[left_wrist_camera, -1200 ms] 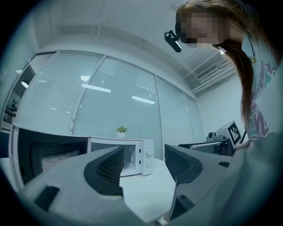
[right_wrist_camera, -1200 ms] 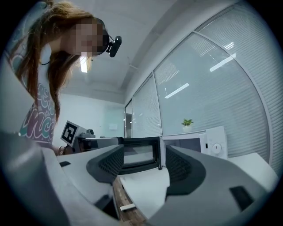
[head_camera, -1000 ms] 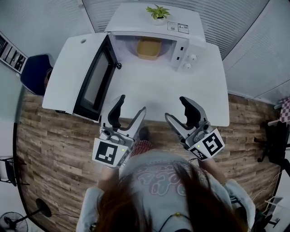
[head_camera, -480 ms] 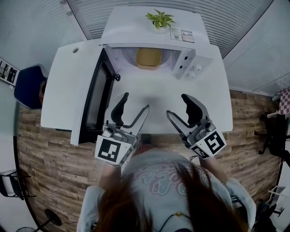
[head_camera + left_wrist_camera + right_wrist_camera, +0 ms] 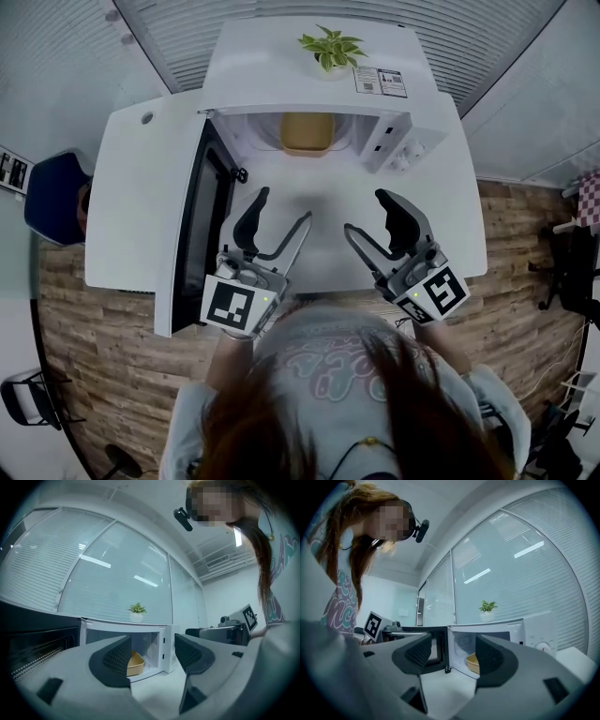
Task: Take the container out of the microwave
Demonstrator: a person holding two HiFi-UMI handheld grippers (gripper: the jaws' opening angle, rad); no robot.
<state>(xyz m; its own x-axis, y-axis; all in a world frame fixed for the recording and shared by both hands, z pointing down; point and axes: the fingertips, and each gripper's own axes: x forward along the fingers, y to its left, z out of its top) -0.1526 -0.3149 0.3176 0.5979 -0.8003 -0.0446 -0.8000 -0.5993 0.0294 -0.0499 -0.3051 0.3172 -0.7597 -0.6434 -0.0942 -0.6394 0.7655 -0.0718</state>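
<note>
Bare table (image 5: 323,202) leads into the open microwave (image 5: 281,75), whose door (image 5: 202,234) flanks the left side.

One microwave (image 5: 309,66) here, one door (image 5: 202,216) on it. One yellow container (image 5: 307,132). One potted plant (image 5: 332,49). One white worktop (image 5: 141,216). Two grippers, the left gripper (image 5: 281,208) and the right gripper (image 5: 366,214), two fingers (image 5: 251,220) apiece, four in all. One blue chair (image 5: 52,197).

Potted plant (image 5: 330,49), white table (image 5: 445,202), perhaps chair (image 5: 52,199)
</note>
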